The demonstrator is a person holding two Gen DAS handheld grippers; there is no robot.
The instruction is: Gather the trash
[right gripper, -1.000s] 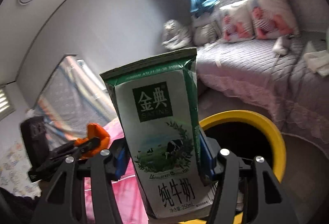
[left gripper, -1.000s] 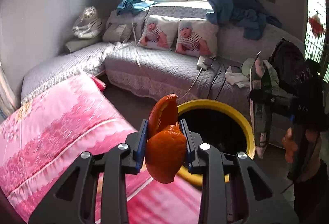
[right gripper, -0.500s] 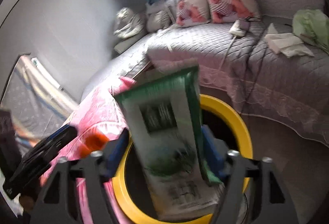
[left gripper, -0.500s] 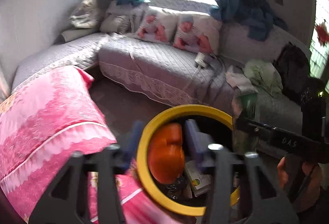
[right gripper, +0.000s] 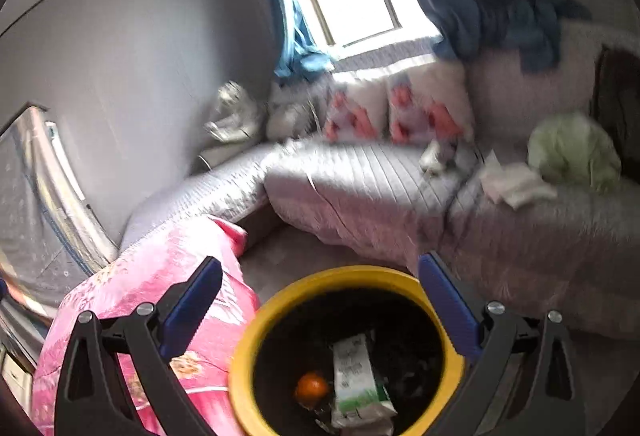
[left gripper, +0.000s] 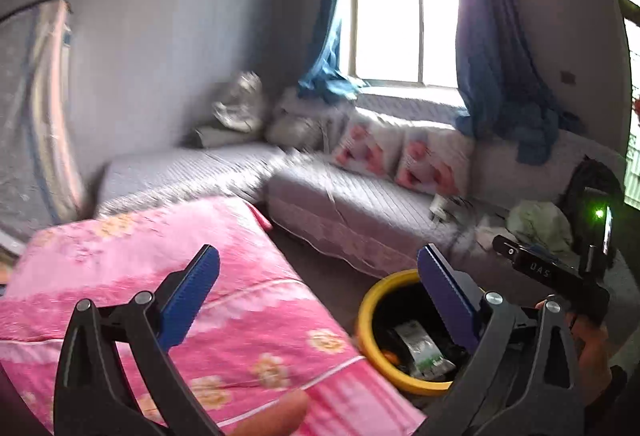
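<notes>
Both grippers are spread wide with nothing between the pads, jaws having just been opening. Left gripper (left gripper: 318, 264) hangs over the pink quilt (left gripper: 160, 276), right gripper (right gripper: 320, 272) sits above the yellow-rimmed bin (right gripper: 240, 376). Down in the bin lie the milk carton (right gripper: 356, 380) and orange peel (right gripper: 312, 388), side by side. Grey sofa (right gripper: 360, 180) behind.
</notes>
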